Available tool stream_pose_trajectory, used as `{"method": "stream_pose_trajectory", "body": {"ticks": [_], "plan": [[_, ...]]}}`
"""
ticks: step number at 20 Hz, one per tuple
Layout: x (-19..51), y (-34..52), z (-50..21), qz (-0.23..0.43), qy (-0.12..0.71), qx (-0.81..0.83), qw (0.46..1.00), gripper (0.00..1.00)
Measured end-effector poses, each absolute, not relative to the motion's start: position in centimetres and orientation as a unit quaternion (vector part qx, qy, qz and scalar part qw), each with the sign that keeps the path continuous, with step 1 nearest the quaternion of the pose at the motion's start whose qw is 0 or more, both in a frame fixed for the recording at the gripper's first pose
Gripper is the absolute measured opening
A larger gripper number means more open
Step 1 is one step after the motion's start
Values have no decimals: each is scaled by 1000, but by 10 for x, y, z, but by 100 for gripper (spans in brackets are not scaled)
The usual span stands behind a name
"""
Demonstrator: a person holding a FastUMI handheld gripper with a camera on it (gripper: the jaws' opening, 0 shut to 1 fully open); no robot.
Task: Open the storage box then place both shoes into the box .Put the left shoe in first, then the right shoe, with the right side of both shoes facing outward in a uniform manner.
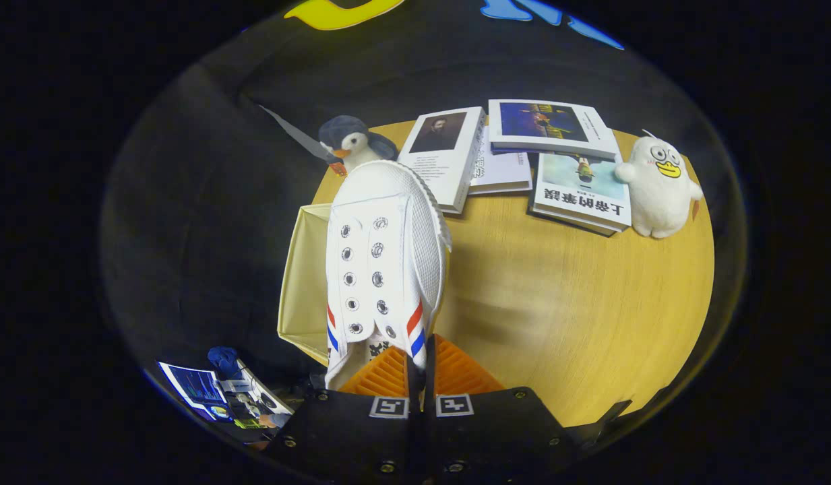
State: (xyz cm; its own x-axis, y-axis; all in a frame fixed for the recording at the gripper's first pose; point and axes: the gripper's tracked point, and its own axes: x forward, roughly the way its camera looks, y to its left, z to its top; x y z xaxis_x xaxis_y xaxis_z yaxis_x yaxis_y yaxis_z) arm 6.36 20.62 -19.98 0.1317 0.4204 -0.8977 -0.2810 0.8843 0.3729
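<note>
Gripper view: shoe [381, 263] between jaws, books [509, 158] beyond

Jaws pinching white shoe [381, 263], raised over cream storage box [306, 283]

penguin toy [351, 145], white duck toy [660, 188], books [523, 158], wood table [557, 316]

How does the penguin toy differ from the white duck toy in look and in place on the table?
The penguin toy is dark grey on top with an orange beak; the white duck toy is all white with a yellow beak. The penguin toy is partly hidden behind the white shoe that the gripper is shut on; the duck toy stands in full sight beside the books. Both are soft toys on the wooden table.
</note>
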Motion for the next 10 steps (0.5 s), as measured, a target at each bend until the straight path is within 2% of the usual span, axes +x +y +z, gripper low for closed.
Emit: {"method": "stream_pose_trajectory", "body": {"ticks": [10], "plan": [[81, 290, -208, 272, 617, 22, 738, 0]]}}
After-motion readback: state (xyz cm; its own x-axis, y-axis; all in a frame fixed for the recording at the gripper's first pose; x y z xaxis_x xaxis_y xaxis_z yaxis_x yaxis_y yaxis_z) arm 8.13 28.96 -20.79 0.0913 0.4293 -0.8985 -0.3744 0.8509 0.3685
